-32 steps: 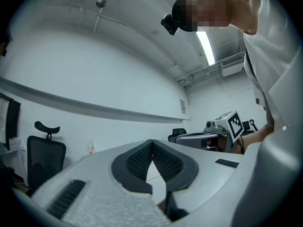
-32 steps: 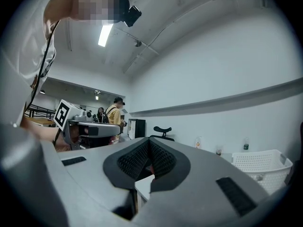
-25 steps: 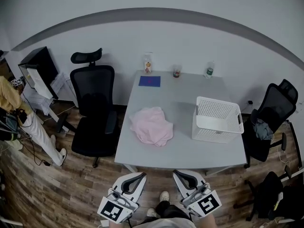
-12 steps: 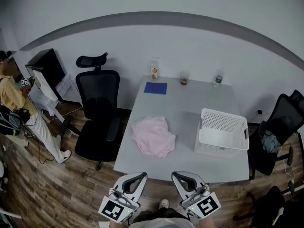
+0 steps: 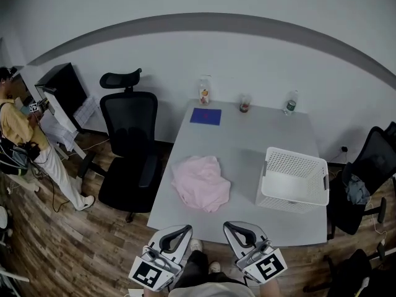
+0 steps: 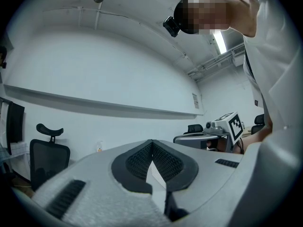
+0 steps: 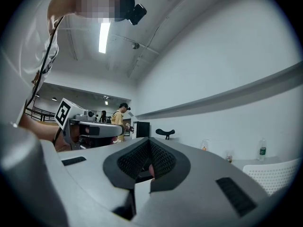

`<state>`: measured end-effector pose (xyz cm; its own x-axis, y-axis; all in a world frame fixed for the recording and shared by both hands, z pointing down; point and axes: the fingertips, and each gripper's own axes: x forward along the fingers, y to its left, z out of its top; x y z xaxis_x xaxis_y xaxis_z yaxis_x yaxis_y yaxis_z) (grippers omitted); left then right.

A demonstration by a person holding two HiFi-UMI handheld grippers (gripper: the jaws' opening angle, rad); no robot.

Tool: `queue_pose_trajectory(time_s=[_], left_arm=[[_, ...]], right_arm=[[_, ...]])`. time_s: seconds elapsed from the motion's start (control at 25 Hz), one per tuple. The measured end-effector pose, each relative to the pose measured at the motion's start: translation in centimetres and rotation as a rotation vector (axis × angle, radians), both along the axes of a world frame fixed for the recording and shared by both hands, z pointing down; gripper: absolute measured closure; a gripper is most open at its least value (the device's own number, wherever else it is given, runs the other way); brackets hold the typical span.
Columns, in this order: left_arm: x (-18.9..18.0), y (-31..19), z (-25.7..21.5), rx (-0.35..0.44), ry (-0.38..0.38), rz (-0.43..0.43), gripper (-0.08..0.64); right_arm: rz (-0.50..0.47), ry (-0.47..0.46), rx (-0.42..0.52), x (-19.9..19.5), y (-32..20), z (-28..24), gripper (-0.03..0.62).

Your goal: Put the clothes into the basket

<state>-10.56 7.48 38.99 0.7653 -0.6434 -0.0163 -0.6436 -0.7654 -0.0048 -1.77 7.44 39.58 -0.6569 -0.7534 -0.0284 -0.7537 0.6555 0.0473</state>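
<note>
Holding the left gripper [image 5: 175, 231] and right gripper [image 5: 238, 226] side by side, level, just short of the table's [image 5: 247, 135] near edge, both pairs of jaws pressed fully together and gripping nothing. Facing the pink clothes [image 5: 200, 182] lying in a heap on the table's left half, well ahead of both grippers, apart from the white basket [image 5: 297, 155] standing empty and upright at the right.

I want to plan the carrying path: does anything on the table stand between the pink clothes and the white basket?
Nothing visible does. Only bare table lies between the pink clothes and the white basket. The blue sheet lies near the far edge, off that path.
</note>
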Motion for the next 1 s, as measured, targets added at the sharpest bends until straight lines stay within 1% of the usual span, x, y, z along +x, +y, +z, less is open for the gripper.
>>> queue_pose_trajectory(time_s=[0.36, 0.64, 1.0], left_arm=[[0.3, -5.2, 0.9, -0.007, 0.010, 0.021, 0.554], [0.1, -9.5, 1.7, -0.016, 0.010, 0.049, 0.554], [-0.9, -14.6, 2.3, -0.038, 0.017, 0.089, 0.554]], right_arm=[[0.018, 0.012, 0.003, 0.3, -5.1, 0.4, 0.589], [0.032, 0.025, -0.048, 0.0, -9.2, 1.7, 0.589], [0.033, 0.030, -0.075, -1.5, -14.1, 2.4, 0.589]])
